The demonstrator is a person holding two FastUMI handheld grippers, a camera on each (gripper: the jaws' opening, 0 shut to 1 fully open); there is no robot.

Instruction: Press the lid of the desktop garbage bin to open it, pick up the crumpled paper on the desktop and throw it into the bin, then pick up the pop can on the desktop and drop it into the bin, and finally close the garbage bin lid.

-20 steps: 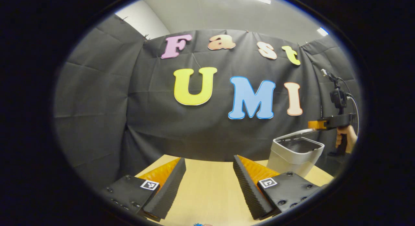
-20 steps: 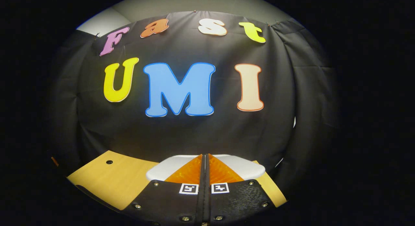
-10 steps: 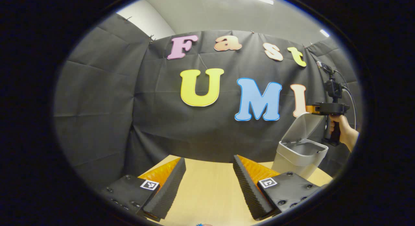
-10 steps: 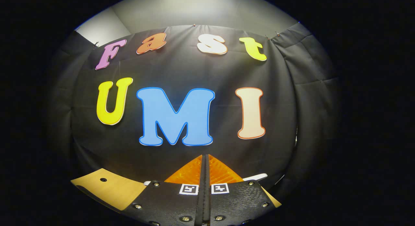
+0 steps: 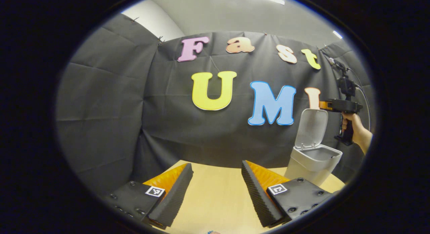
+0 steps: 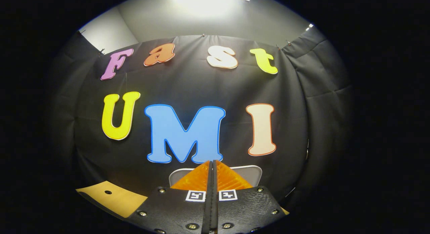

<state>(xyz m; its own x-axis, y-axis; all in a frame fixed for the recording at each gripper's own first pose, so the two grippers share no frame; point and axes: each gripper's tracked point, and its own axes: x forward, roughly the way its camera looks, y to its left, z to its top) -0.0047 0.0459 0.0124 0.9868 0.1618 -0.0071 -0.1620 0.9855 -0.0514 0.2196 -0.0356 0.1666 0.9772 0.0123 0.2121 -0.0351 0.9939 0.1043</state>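
Note:
The grey desktop bin [image 5: 310, 163] stands at the right of the wooden table [image 5: 218, 193] in the left gripper view. Its lid [image 5: 313, 127] stands upright, and the bin's mouth is open. A hand [image 5: 357, 133] holds my right gripper [image 5: 323, 104] level with the lid's top edge; I cannot tell if they touch. In the right gripper view the right gripper [image 6: 212, 162] is shut with nothing between its fingers, and the lid [image 6: 250, 173] rises just behind the tips. My left gripper [image 5: 216, 167] hovers open over the table with nothing in it.
A small blue thing [image 5: 210, 232] peeks in at the bottom edge of the left gripper view, below the open fingers. A table corner [image 6: 107, 198] with a hole shows at the lower left of the right gripper view. The black cloth wall stands close behind the bin.
The bin lid has swung from nearly flat to upright. My right gripper has risen with it, still shut. The left gripper has hardly moved.

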